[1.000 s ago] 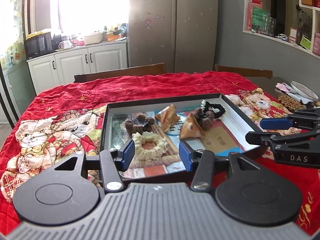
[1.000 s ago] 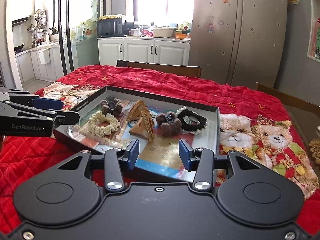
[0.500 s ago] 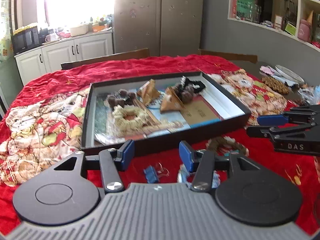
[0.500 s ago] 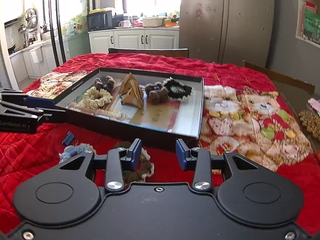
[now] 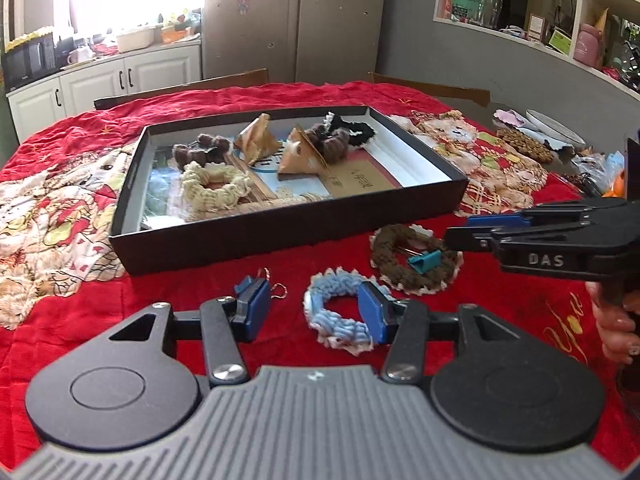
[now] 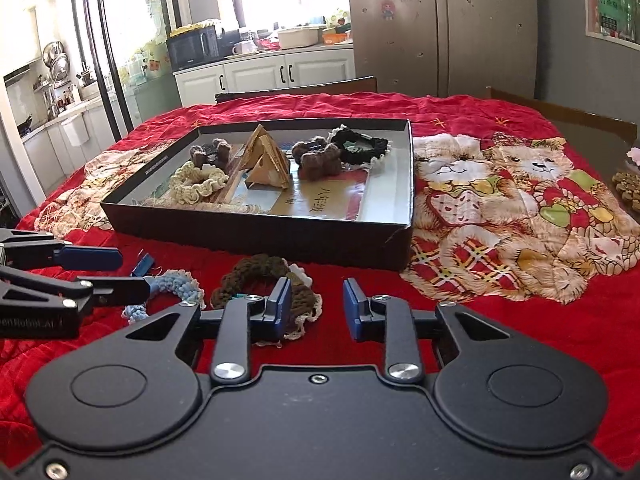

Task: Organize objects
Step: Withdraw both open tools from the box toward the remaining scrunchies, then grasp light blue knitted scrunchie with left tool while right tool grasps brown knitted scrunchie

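A black box on the red cloth holds a cream scrunchie, brown and black scrunchies and two tan triangular items. In front of it lie a blue scrunchie, a brown scrunchie with a teal binder clip on it, and a blue binder clip. My left gripper is open, low over the blue scrunchie. My right gripper is open and empty, just right of the brown scrunchie.
A red quilted cloth with bear pictures covers the table. Plates, a brown beaded mat and clutter lie at the far right edge. Chair backs stand behind the table.
Both grippers have drawn back from over the box toward the table's near side and dropped lower. The scrunchies and clips in front of the box have come into view.
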{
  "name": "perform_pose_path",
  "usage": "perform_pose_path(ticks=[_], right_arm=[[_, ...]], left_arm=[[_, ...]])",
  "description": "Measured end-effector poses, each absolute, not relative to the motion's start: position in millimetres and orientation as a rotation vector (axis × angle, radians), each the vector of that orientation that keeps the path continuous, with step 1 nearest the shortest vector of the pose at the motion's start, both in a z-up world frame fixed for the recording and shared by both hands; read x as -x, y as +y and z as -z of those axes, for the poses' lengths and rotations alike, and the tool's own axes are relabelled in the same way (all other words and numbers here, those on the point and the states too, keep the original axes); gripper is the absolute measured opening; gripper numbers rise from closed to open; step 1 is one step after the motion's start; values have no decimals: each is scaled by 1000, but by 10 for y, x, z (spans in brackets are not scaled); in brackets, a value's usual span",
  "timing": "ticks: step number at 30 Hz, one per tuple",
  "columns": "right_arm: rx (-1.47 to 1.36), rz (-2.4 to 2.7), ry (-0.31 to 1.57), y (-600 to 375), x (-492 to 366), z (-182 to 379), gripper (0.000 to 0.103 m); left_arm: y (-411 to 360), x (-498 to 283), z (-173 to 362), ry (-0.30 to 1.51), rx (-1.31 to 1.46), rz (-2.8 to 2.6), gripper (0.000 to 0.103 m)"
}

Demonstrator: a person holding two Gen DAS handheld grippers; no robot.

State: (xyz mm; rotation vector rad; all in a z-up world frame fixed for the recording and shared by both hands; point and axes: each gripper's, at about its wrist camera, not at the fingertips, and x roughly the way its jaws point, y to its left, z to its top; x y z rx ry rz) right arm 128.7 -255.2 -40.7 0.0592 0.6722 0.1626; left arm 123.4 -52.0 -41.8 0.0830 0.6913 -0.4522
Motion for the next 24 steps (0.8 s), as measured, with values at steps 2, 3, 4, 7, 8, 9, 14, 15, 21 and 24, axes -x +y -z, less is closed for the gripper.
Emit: perform_pose_path(ticks=[2,3,4,7,8,9,14,15,21,24], right_arm=[[-58,-162,682,-2529,-1314,448,25],[-55,-161,688,-2518,-1327,474,25],[-50,-157,692,-2507,-1333,492,25],[-34,-155,701,-2476,-1343,534,24],[-30,-154,702,-2468,-1347,543,24],[-28,-155,703,-2465,-1349,550,24],[-22,-159,710,-2450,-1366,582,23],[-22,-161,710,-2452,-1361,580,23],[-4,-167,712,-2415,-1366,605,17],[-5,-170,711,-2411,-1367,606,14]], left_arm=[[-534,-1239,437,697,-84,458,60],[-539,-1241,447,701,-84,460,57],[-542,-1243,461,704,-84,462,56],[-556,-1258,500,714,-83,466,52],[-559,-1262,514,717,-83,468,51],[-564,-1268,529,721,-83,469,51],[-584,-1289,598,740,-83,469,49],[-587,-1291,609,741,-84,468,48],[-591,-1296,636,741,-87,460,38],[-598,-1294,640,737,-92,454,32]])
